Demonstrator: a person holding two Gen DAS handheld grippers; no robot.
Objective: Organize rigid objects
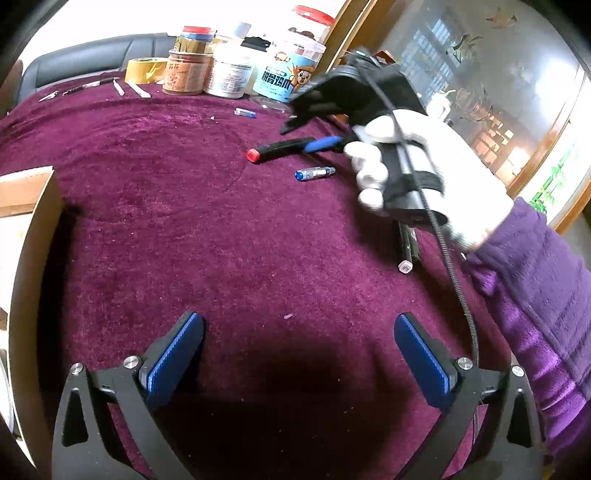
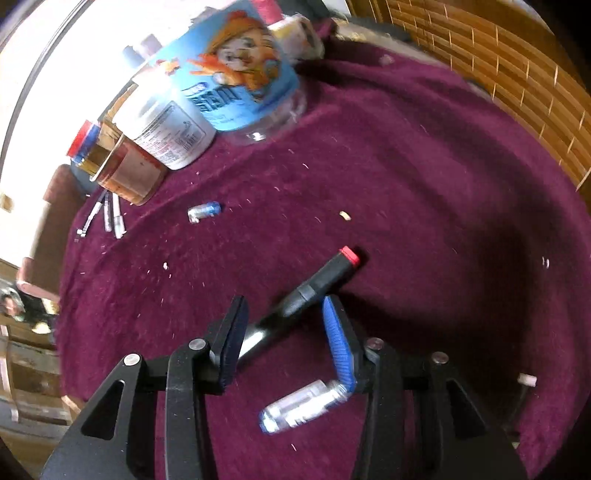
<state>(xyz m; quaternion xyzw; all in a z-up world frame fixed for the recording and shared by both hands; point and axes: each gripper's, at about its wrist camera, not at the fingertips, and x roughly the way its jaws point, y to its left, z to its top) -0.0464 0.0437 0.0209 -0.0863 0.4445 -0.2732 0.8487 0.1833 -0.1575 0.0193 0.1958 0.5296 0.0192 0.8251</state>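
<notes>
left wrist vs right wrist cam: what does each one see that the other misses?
Left wrist only: the open left claw over bare cloth, the gloved right hand, a tape roll, a cardboard box.
Right wrist only: the right claw open around the marker, a bamboo blind.
Both: red-capped black marker, blue-capped tube, jars.

Daylight from the rear window (image 1: 92,22) overexposes both fisheye views. A dark shadow falls on the table (image 1: 221,240) between the fingers (image 1: 173,358). Edges curve and vignette; the right wrist view shows motion blur.
</notes>
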